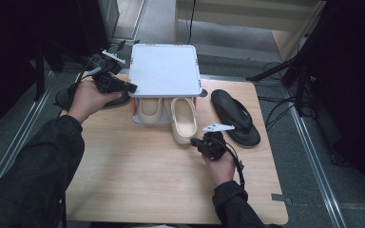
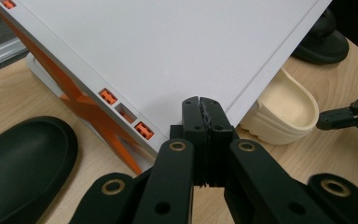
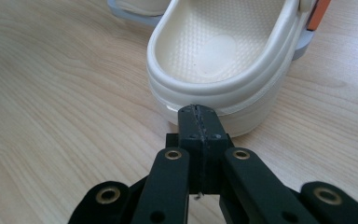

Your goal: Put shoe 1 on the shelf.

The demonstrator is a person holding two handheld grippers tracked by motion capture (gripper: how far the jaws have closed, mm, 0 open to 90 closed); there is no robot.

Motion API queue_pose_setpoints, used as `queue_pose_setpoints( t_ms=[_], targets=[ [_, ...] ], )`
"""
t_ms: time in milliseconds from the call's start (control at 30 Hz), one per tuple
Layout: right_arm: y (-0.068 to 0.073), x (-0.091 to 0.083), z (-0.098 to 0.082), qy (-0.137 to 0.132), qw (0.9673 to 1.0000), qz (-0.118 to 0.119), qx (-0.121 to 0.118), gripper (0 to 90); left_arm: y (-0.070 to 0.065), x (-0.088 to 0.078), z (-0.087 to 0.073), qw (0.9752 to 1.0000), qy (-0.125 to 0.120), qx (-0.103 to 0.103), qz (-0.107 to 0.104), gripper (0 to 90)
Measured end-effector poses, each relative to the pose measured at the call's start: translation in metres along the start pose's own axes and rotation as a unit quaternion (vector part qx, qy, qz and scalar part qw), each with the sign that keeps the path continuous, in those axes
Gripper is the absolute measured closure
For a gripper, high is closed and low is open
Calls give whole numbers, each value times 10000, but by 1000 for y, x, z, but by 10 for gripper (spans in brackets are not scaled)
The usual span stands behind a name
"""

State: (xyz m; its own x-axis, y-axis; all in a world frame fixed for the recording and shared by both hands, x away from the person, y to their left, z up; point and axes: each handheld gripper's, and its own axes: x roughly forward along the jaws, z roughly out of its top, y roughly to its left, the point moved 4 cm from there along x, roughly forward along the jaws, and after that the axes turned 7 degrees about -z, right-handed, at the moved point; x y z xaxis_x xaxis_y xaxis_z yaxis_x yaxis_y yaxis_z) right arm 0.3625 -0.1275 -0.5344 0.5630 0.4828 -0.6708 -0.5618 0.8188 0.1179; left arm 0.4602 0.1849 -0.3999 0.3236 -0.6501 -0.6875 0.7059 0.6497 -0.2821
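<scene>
— Closed black jaws of the right gripper (image 3: 199, 112) sit nearest, pads pressed together with nothing between them. What lies ahead of them?

— Straight ahead, the heel of the cream clog (image 3: 223, 60), with the tips at or just short of its rim; I can't tell if they touch. Its long axis runs directly away from the gripper, heel toward the jaws, toe pointing under the white rack (image 1: 165, 70).

— And from above?

— The right gripper (image 1: 208, 142) is just behind the cream clog (image 1: 183, 118), whose front half is tucked beneath the rack beside a second cream clog (image 1: 149, 110). A black sandal (image 1: 235, 116) lies off to the gripper's right.

— The left gripper (image 1: 116, 85)?

— Also shut and empty, its tips (image 2: 200, 105) against the rack's top panel (image 2: 168, 51) near its edge, as if steadying it.

— So the right hand is nearer the clog?

— Yes. I'd judge a push along that long axis would slide it further under.
</scene>
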Motion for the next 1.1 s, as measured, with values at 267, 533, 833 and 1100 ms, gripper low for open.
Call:
queue_pose_setpoints(
  t_ms=[267, 533, 833, 1100],
  targets=[
    [-1, 14, 13, -3, 10000, -6, 53, 900, 0, 0, 0, 10000, -15, 1, 2, 900],
    [-2, 27, 26, -46, 9999, -27, 108, 900, 0, 0, 0, 10000, -6, 3, 1, 900],
    [1, 43, 43, -67, 9999, -50, 132, 900, 0, 1, 0, 10000, -25, 12, -18, 900],
    [3, 57, 54, -44, 9998, -89, 183, 900, 0, 1, 0, 10000, -29, 14, -26, 900]
  ],
)
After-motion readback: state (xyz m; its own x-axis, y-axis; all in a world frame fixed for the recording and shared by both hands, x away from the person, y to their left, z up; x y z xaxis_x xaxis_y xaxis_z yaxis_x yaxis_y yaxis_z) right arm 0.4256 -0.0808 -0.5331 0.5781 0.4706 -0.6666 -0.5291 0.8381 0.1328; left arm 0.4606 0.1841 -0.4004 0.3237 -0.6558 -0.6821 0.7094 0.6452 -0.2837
